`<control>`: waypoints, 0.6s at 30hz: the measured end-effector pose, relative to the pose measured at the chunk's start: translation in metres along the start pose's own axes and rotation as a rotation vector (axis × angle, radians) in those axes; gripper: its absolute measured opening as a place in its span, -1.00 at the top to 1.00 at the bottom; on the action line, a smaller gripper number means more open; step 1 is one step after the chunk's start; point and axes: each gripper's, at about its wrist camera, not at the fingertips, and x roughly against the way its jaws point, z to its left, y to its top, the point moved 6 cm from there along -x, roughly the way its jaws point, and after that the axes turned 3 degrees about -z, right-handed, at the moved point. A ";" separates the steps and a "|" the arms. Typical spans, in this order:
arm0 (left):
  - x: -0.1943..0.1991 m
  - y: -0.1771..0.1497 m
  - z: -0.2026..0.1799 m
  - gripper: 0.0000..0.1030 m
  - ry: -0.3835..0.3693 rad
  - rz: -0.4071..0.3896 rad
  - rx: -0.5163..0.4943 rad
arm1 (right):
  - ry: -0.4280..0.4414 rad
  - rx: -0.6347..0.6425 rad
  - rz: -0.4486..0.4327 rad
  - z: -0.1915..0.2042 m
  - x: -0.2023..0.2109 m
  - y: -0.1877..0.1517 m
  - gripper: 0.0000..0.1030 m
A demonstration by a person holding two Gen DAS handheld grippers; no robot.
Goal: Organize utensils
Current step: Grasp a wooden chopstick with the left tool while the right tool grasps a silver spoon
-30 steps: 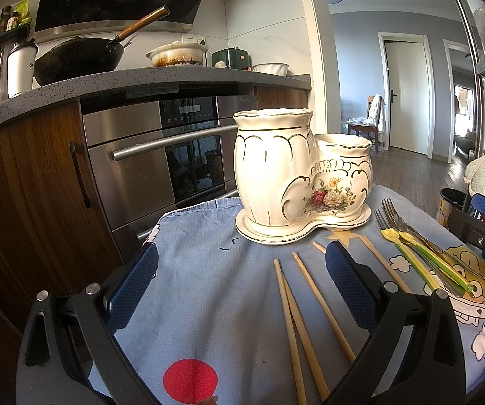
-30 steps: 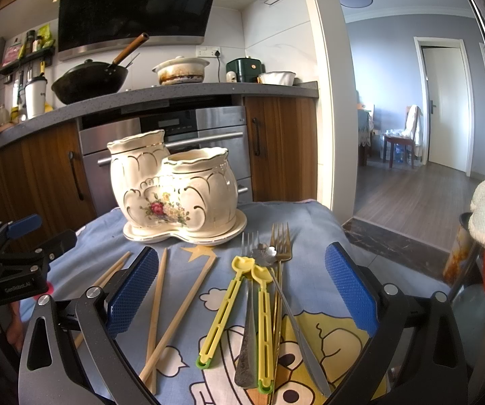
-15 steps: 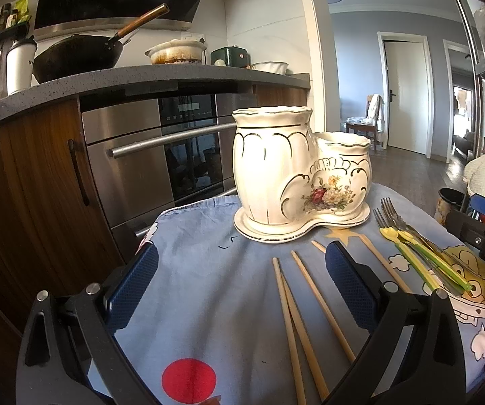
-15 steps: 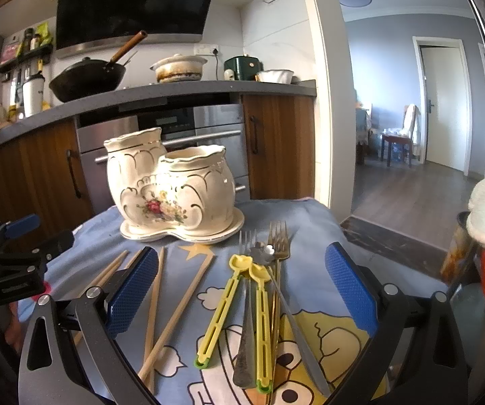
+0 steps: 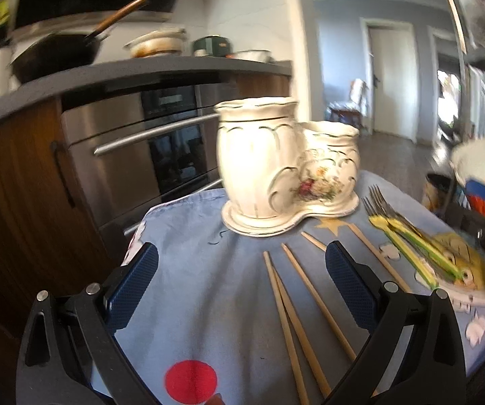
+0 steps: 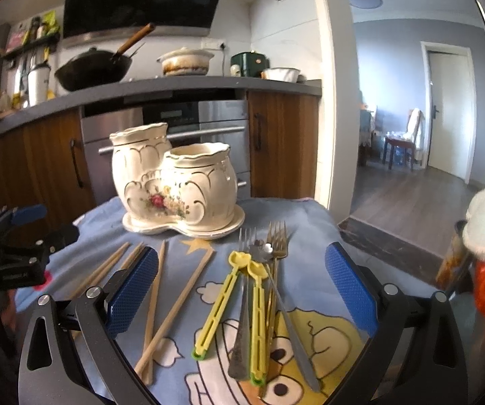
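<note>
Task at start: my left hand-held gripper (image 5: 240, 285) & right hand-held gripper (image 6: 240, 283) both wide, empty; cream floral ceramic two-pot holder (image 6: 175, 185) looks unfilled; wooden chopsticks (image 5: 296, 307), yellow plastic tongs (image 6: 235, 297), metal forks (image 6: 276, 239) all lie on blue cartoon-print cloth-covered worktop (image 5: 208, 290).

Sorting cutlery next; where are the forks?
In the right wrist view, the forks lie right of centre on the cloth, beside the yellow utensils, before the ceramic holder.

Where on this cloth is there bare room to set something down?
Bare cloth lies left of the chopsticks, between the holder and the red dot. There is a smaller patch right of the forks, toward the cloth's right edge. It is crowded in the middle: chopsticks, yellow utensils and forks lie close together.
</note>
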 end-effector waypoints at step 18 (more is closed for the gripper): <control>-0.017 -0.033 -0.002 -0.90 -0.109 0.293 -0.151 | 0.009 0.142 0.405 -0.036 -0.022 -0.028 -0.38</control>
